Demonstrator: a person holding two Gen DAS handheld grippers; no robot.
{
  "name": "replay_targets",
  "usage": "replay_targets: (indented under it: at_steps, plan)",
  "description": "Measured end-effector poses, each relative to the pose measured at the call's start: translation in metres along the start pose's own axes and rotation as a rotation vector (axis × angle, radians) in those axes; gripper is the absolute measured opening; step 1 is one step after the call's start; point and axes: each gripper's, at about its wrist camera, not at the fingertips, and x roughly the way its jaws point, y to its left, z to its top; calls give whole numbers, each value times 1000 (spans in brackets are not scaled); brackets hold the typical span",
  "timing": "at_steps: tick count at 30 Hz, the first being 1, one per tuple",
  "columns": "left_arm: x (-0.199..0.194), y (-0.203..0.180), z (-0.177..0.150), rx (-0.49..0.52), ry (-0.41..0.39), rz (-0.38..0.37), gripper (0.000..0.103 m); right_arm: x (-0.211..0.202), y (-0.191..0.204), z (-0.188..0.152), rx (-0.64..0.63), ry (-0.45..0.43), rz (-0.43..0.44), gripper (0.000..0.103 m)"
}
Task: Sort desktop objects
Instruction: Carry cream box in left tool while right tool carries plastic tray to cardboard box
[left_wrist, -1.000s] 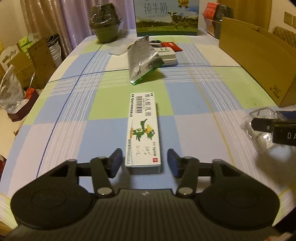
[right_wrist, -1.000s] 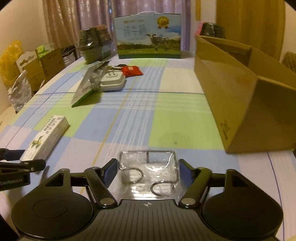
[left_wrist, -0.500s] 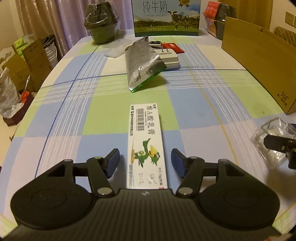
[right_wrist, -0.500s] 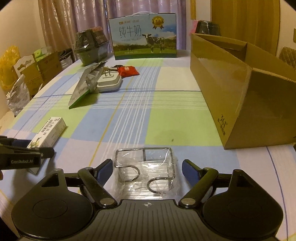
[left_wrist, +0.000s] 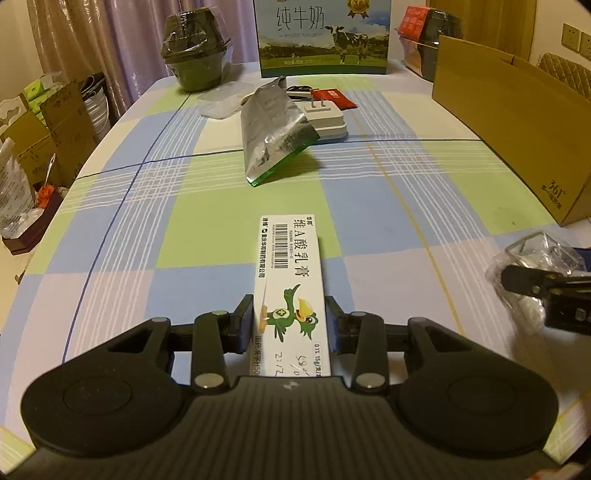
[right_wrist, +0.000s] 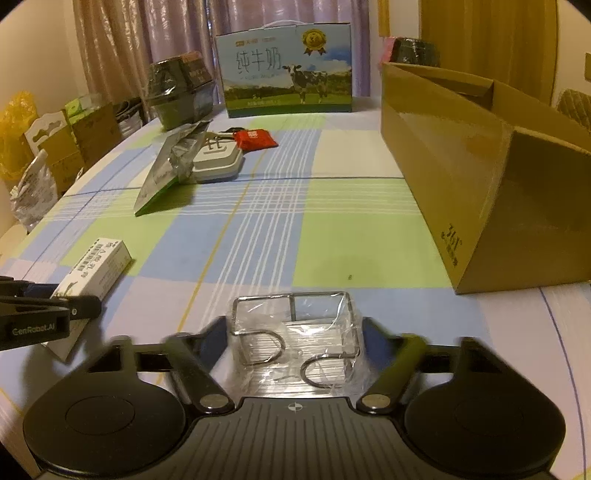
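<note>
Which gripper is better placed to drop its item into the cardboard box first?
Right gripper: its wire rack lies just short of the cardboard box. The left gripper, closed on the ointment box, is farther away.

We are seeing open tablecloth (right_wrist: 258, 236) running up the middle, while a big cardboard box (right_wrist: 480, 166) is blocking the right and a silver bag (right_wrist: 166, 173) is standing on the left.

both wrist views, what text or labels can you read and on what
"纯牛奶": milk carton.
"维A酸乳膏": white medicine box; its barcode digits and small print are too small to read.
"361°": cardboard box.
"GenRobot.AI": left gripper.
Red packet: print too blurred to read.
</note>
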Motion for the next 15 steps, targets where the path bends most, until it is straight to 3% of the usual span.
replay_targets:
  at_steps: [15]
  plan:
    - [-58,-24,18,-18,-79,-88,33,-58,-8,16,-11,-119,-31,63]
